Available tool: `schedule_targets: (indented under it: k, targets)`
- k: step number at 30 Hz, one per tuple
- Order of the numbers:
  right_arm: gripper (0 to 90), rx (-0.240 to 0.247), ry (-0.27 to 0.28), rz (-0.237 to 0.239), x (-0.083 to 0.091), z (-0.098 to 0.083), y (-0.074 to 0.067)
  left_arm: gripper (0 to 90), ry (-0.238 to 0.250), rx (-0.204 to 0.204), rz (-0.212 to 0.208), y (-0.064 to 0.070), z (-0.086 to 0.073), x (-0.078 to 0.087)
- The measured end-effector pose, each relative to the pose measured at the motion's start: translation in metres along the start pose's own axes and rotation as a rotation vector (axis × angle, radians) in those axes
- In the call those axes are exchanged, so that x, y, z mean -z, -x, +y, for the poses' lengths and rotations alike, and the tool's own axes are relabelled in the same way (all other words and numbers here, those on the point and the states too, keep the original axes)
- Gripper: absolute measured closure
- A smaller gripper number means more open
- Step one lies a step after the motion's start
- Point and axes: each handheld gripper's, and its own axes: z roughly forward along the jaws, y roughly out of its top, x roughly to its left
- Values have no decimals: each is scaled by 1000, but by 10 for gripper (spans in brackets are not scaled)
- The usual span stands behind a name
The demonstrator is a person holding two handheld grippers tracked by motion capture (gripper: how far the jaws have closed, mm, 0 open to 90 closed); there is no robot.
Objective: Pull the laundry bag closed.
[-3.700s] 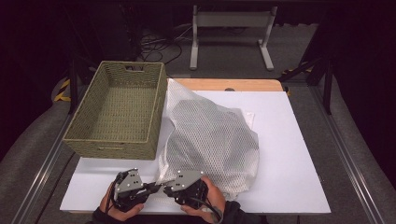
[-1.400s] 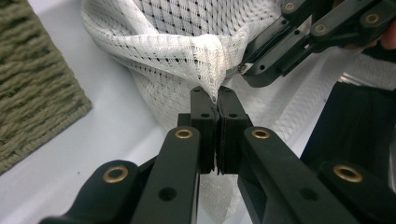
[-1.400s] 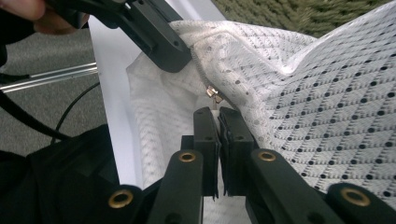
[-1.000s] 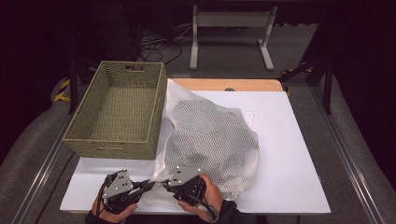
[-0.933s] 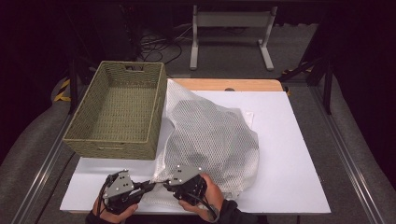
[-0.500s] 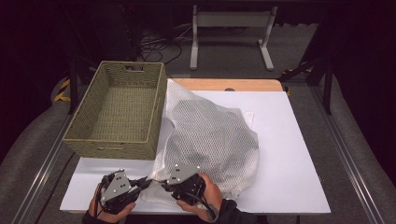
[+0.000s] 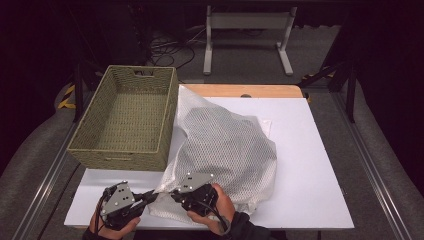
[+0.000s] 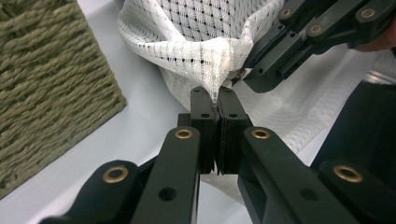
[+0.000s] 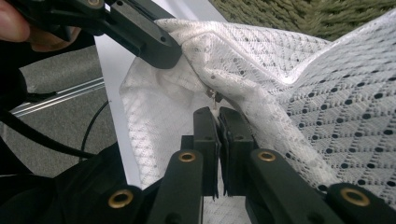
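A: Anything changed lately?
B: Barely; the left gripper (image 7: 148, 196) has edged closer to the right gripper (image 7: 176, 193), low in the frame.
A: Jaws?
B: Both clamped on the white mesh bag (image 7: 225, 150) at centre; a zipper pull (image 9: 215, 97) shows in the right gripper view.

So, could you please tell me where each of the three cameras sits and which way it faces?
High view: above the person's side, looking forward and down on the white table, wicker basket and mesh laundry bag; both hands show, with left gripper and right gripper.
Left gripper view: rides that gripper, looking along its shut fingers at the bag's pinched corner.
Right gripper view: looks along its own fingers, pinching the bag's seam.
Shared: both gripper views show the bag, basket and the opposite gripper.
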Motion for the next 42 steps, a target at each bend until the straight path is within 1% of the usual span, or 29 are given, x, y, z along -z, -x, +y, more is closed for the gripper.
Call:
schedule_targets:
  k: [1,4,6,8,9,10,12,14,15,16,19,21,22,23,24,25,26,27,29,30,31,32,33,34,35,37,40,41,42]
  targets:
    - [867,-3,2,6,-1,-1,0,875,6,11,-5,-1,0,1]
    - [867,-2,5,-5,-2,0,-1,875,-12,12,-4,-1,-3,-2]
    - [866,-5,-5,8,-4,0,-1,873,-14,10,-10,-1,-4,-3]
    - [866,1,-22,29,-8,-1,-5,872,-22,-5,-21,2,-3,-7]
    - [866,3,-23,31,-8,0,-6,873,-31,-13,-15,4,-3,-7]
    - [866,9,-20,29,-9,0,-8,873,-32,-21,-5,5,-3,-7]
    - [866,2,-9,37,-8,2,-9,872,-32,-21,-4,4,-3,-5]
    - [866,9,10,38,-4,6,-10,871,-28,-6,-12,2,-5,-4]
    - [866,11,11,39,-4,7,-11,872,-28,-19,0,1,-4,-3]
    - [866,16,9,41,-3,9,-12,872,-16,-10,8,1,-4,-2]
    - [866,26,12,47,-4,11,-15,853,25,20,2,-2,-4,3]
    - [866,31,18,41,-4,12,-15,795,53,14,-6,-2,-4,6]
    - [866,31,18,41,-4,12,-15,707,53,14,-6,-2,-4,6]
    - [867,30,18,36,-4,13,-15,707,84,32,-21,-4,-4,9]
    - [866,29,23,29,-3,13,-14,651,113,42,-37,-5,-4,13]
    - [866,23,23,33,-2,13,-13,639,135,57,-44,-5,-4,16]
    - [866,27,27,28,-2,13,-13,564,137,71,-56,-5,-3,16]
    - [866,28,26,29,-2,13,-14,525,137,71,-56,-5,-3,16]
    - [866,32,24,29,-2,13,-14,530,88,61,-37,-5,-3,10]
    - [866,37,22,29,-3,13,-15,521,71,83,-62,-5,-4,5]
    - [866,40,19,31,-3,13,-15,517,51,88,-67,-5,-5,1]
    - [866,40,19,32,-3,13,-15,546,31,95,-68,-5,-5,-1]
    - [866,40,21,30,-3,13,-15,573,28,89,-81,-7,-6,-3]
    - [866,40,21,28,-3,13,-15,649,34,91,-119,-8,-7,-3]
    - [866,37,22,28,-3,13,-15,702,28,95,-105,-7,-7,-4]
    - [866,38,22,29,-3,13,-14,817,35,89,-118,-9,-7,-3]
    - [866,32,25,32,-3,13,-14,848,33,95,-128,-10,-7,-2]
    - [867,31,26,34,-3,13,-14,858,26,92,-125,-10,-7,-2]
    - [867,30,27,35,-3,12,-14,862,24,87,-108,-10,-7,-1]
